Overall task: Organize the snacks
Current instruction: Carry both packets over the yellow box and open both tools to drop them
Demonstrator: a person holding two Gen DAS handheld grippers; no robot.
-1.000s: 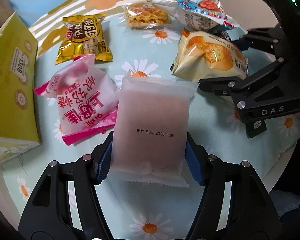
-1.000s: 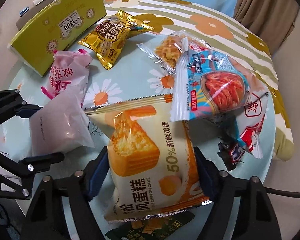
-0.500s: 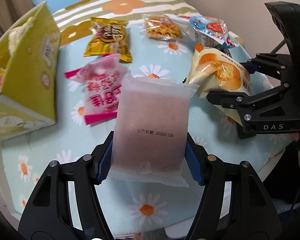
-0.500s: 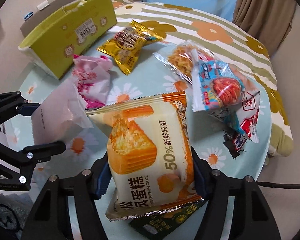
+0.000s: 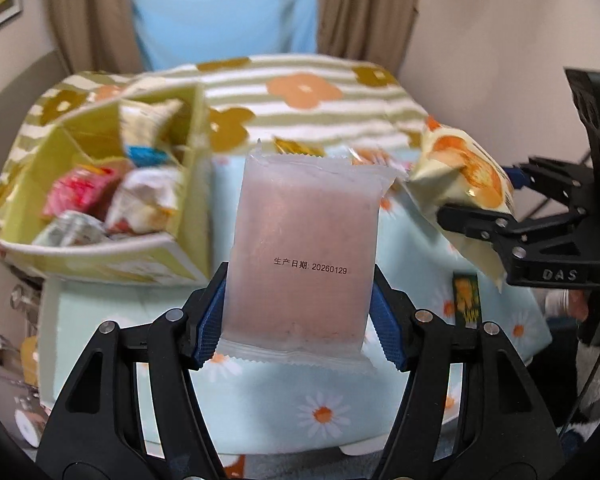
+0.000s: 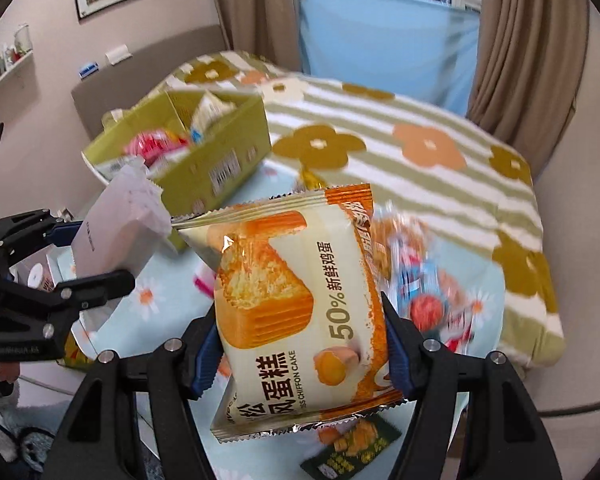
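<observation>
Snacks are in both grippers, lifted clear of the worktop: the left gripper (image 5: 298, 320) has its jaws clenched on the lower part of a frosted pink snack packet (image 5: 304, 248), blue pads pressing its two side edges, the packet standing upright with a printed date line across its middle. The right gripper (image 6: 300, 354) has its jaws clenched on a chiffon cake packet (image 6: 296, 308), cream and orange with a picture of a cake slice, tilted slightly with its top seam leaning left. In the right wrist view the left gripper appears at the left edge with the pink packet just in front of a yellow-green cardboard box (image 6: 204, 152); in the left wrist view the right gripper sits at the right edge holding the cake packet. The box stands open on the far left part of the worktop (image 5: 260, 408), which is covered by a pale blue daisy cloth, and it has an inner divider; several wrapped snacks (image 5: 100, 200) already lie inside it, red, white and blue among them, blurred. On the cloth beneath the cake packet lies a small dark green sachet (image 6: 352, 456), and to its right a blue and red snack bag (image 6: 424, 288), blurred. Beyond the worktop is a bed with a striped flower blanket (image 6: 400, 148), curtains behind it.
</observation>
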